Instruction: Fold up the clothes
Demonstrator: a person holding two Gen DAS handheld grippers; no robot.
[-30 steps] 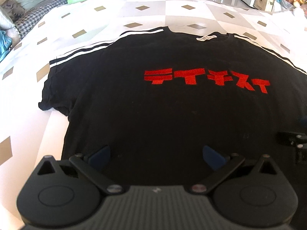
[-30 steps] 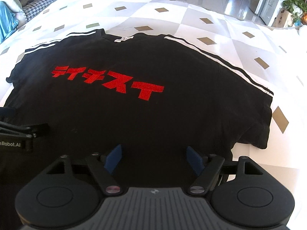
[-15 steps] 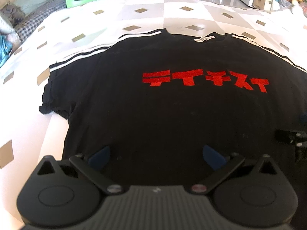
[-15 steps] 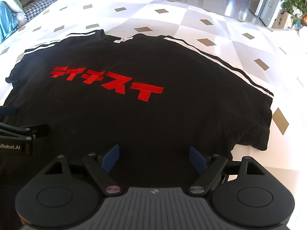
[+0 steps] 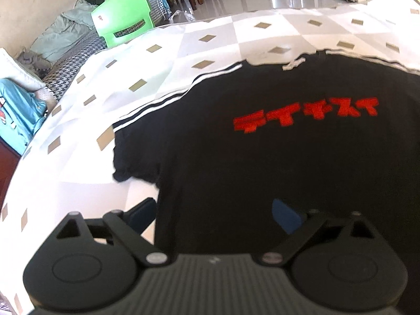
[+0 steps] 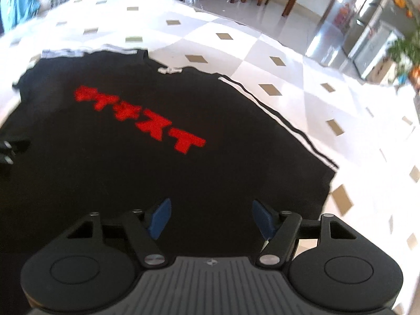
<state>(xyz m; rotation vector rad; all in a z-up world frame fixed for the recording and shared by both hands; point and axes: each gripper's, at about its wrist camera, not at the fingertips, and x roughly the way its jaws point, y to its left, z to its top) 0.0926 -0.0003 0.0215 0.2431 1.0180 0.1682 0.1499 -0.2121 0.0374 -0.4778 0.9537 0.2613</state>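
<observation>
Both tools just tilted and lifted a bit off the near hem; views rolled versus half a second back. Left tool [image 5: 212,210] spread wide, jaws closing slightly, straddling the shirt's near left side edge, nothing pinched. Right tool [image 6: 210,216] narrower, jaws closing, black fabric beneath but pads not pressing it. T-shirt [image 5: 275,157] lies flat, front up, on the checked table [image 5: 210,50], collar at the far side, left sleeve [image 5: 136,157] spread out, unchanged. Read: no fold started; I'm lining up grabs on the near edge. Green chair [image 5: 123,23] beyond, irrelevant.
</observation>
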